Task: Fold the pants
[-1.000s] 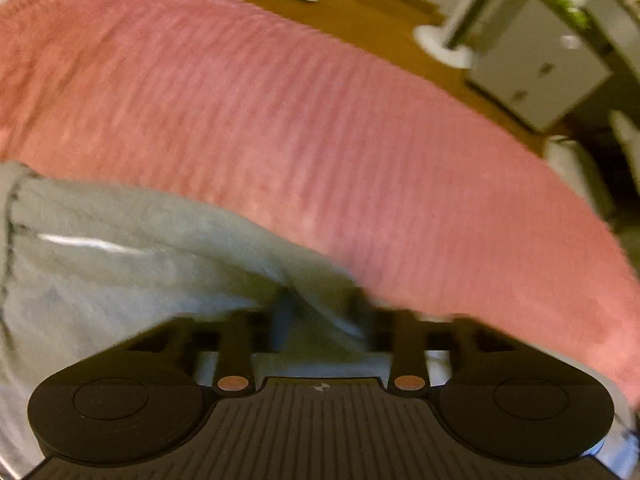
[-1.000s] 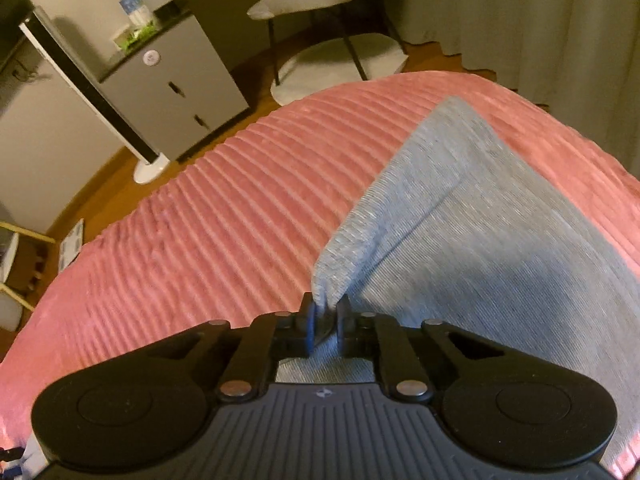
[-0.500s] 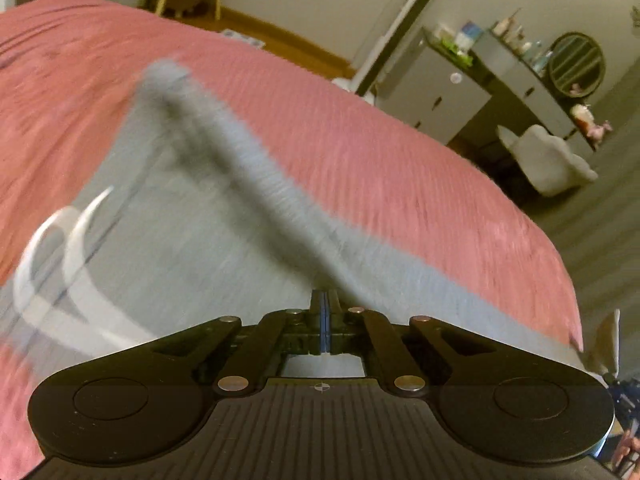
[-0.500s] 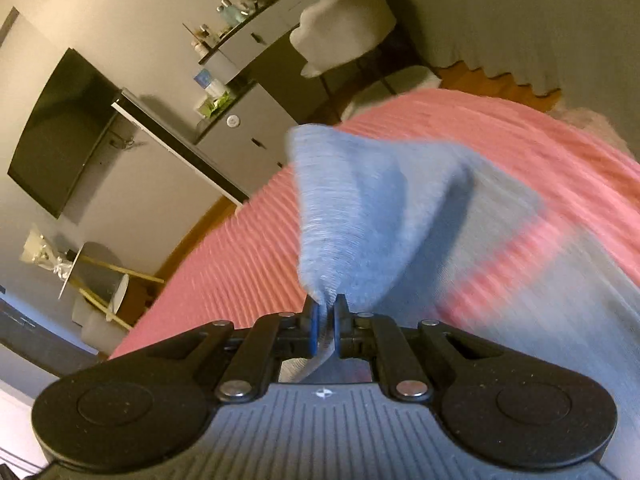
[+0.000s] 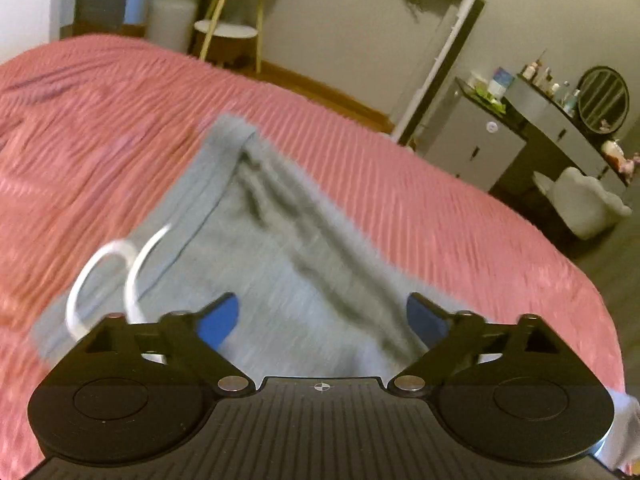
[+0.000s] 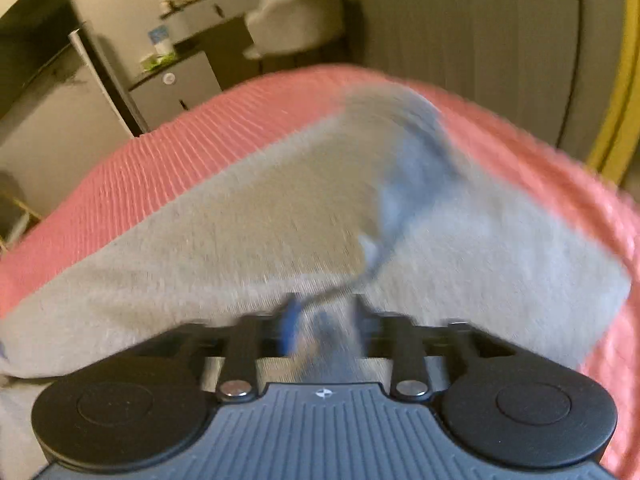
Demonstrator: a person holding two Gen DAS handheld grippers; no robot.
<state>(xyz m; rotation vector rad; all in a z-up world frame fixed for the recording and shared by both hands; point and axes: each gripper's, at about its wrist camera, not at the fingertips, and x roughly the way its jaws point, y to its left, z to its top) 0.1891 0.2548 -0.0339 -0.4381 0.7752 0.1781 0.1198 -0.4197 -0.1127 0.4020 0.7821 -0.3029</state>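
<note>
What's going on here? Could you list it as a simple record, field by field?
activity: folding pants
garment: grey pants with white drawstring, lying on the bed
surface: pink ribbed bedspread
left gripper: open wide, holding nothing, above the pants
right gripper: partly open, a ridge of cloth between its fingers; blurred
background: grey cabinet, round mirror

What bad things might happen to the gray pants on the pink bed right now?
1. The soft grey pants show a raised ridge of fabric down the middle, so the fold may set with wrinkles unless smoothed.
2. The left tool is wide open and holds nothing, so that side could slide on the pink ribbed bedspread.
3. The right tool looks partly open with cloth between its fingers; the blurry picture hides whether it grips, so pulling away might drag the fold open.
</note>
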